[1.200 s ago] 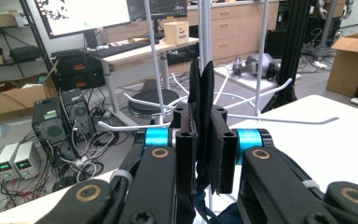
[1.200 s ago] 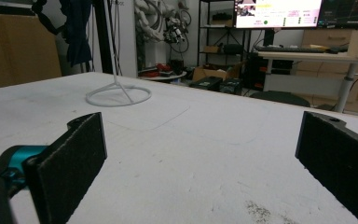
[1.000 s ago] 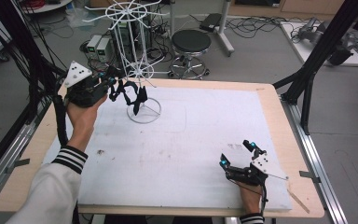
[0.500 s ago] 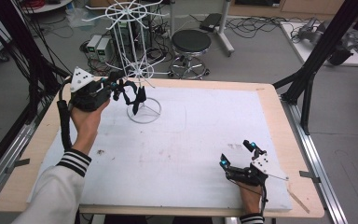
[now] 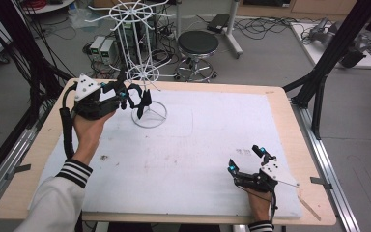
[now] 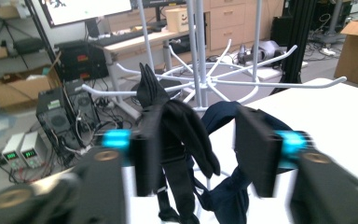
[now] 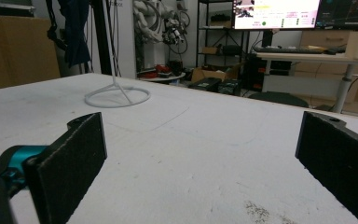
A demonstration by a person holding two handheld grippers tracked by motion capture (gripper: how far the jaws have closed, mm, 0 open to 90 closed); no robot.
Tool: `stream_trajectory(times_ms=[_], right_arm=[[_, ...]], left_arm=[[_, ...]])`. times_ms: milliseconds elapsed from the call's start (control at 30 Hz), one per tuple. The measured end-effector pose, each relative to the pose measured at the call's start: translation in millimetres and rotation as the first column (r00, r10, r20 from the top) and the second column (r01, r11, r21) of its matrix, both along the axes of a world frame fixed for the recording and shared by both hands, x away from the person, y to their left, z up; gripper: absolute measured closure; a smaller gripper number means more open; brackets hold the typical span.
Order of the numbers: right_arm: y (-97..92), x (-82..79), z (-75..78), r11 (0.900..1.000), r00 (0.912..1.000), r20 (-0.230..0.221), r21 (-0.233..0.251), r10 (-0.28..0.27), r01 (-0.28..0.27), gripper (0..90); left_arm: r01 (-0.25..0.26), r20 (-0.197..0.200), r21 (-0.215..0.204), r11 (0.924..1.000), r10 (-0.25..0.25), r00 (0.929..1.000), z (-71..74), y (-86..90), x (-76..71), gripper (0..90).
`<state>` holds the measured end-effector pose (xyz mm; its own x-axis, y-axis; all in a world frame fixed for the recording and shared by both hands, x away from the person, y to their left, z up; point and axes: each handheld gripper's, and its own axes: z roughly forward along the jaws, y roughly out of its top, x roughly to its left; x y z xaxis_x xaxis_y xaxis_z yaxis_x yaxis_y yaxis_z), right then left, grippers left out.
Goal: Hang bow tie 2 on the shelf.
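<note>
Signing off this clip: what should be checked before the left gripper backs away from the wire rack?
1. Left gripper released: ok, its jaws have just been opening and stand apart.
2. Black cloth hung: ok, it drapes over an arm of the white wire rack.
3. Black cloth free of the jaws: cannot tell, it hangs between them, close against one pad.
4. Navy cloth secure: cannot tell, what holds it up is hidden.
5. Rack upright: ok, its base ring sits flat on the white mat.
6. Right gripper out of the way: ok, open, empty, far from the rack.
</note>
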<state>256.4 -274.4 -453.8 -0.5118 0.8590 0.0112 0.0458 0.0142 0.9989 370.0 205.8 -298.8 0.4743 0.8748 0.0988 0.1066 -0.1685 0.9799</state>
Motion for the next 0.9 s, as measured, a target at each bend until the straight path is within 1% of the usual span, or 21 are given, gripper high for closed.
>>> stream_trajectory(times_ms=[33,100,133,200,233,267,300,367,433,500,600,667,700,767,833,867,900], right_arm=[[0.2,0.0,-0.1,1.0,1.0,0.001,0.0,-0.001,0.001,1.1],[0.2,0.0,0.0,1.0,1.0,0.002,0.0,-0.001,0.001,1.1],[0.3,0.1,-0.1,1.0,1.0,0.002,0.0,0.0,0.0,1.0],[0.2,0.1,-0.1,1.0,1.0,0.002,0.0,-0.001,0.001,1.1],[0.0,0.3,-0.1,1.0,1.0,0.004,-0.002,-0.001,0.001,1.0],[-0.2,0.4,-0.1,1.0,1.0,0.004,-0.001,0.002,-0.002,1.0],[-0.5,0.6,-0.1,1.0,1.0,0.004,-0.001,0.004,-0.004,1.0],[-0.4,0.5,-0.1,1.0,1.0,0.005,-0.001,0.004,-0.004,1.0],[-0.2,0.3,-0.2,1.0,1.0,0.002,-0.001,0.004,-0.004,1.0],[-0.2,0.4,-0.2,1.0,1.0,0.006,-0.001,0.002,-0.002,1.0],[-0.2,0.1,-0.3,1.0,1.0,0.007,0.0,-0.001,0.001,1.0],[-0.3,-0.3,-0.3,1.0,1.0,0.002,0.007,-0.004,0.004,1.1],[-0.5,0.2,-0.4,1.0,0.9999,0.008,0.006,-0.006,0.006,1.0],[-0.6,0.3,-0.3,1.0,0.9999,0.008,0.004,-0.007,0.007,1.1],[-0.4,0.4,-0.4,0.9999,0.9999,0.008,0.005,-0.01,0.01,1.1],[0.2,-0.2,-0.4,0.9999,0.9999,0.0,0.008,-0.011,0.011,1.0],[0.3,-0.3,-0.3,0.9999,0.9999,-0.001,0.006,-0.013,0.013,1.1]], left_arm=[[0.004,0.002,0.002,1.0,-0.004,1.0,0.1,-0.4,-0.6,37.6],[0.018,0.026,0.017,0.9997,-0.019,0.9995,0.4,-0.5,-1.9,27.4],[0.022,0.035,0.018,0.9996,-0.022,0.9991,0.5,-0.5,-2.8,24.0],[0.048,0.067,0.013,0.9987,-0.049,0.9966,0.8,1.8,-6.5,18.0],[0.059,0.077,0.005,0.9982,-0.059,0.9952,0.6,2.6,-8.2,16.1],[0.076,0.099,0.002,0.9971,-0.076,0.9922,0.0,4.6,-11.0,14.9],[0.091,0.108,0.008,0.9959,-0.091,0.99,-0.3,7.1,-13.2,13.7],[0.133,0.116,0.003,0.9912,-0.132,0.9845,-1.5,11.6,-16.7,11.3],[0.179,0.12,-0.003,0.9839,-0.177,0.9768,-3.0,16.3,-20.2,9.9],[0.222,0.126,-0.012,0.975,-0.218,0.9676,-4.7,21.6,-24.9,8.9],[0.26,0.145,-0.025,0.9652,-0.254,0.9562,-11.1,29.8,-34.4,8.8],[0.294,0.152,-0.035,0.9553,-0.285,0.9463,-18.1,35.9,-41.1,8.4],[0.304,0.156,-0.038,0.952,-0.295,0.9428,-22.6,39.0,-44.5,8.4],[0.326,0.164,-0.06,0.9435,-0.313,0.9356,-34.3,45.8,-51.0,8.4],[0.339,0.166,-0.081,0.9372,-0.323,0.9318,-49.6,52.2,-58.3,8.4],[0.349,0.165,-0.095,0.9325,-0.33,0.9292,-58.1,54.8,-62.1,8.4],[0.356,0.167,-0.098,0.9295,-0.337,0.9266,-66.6,57.1,-65.5,8.4]])
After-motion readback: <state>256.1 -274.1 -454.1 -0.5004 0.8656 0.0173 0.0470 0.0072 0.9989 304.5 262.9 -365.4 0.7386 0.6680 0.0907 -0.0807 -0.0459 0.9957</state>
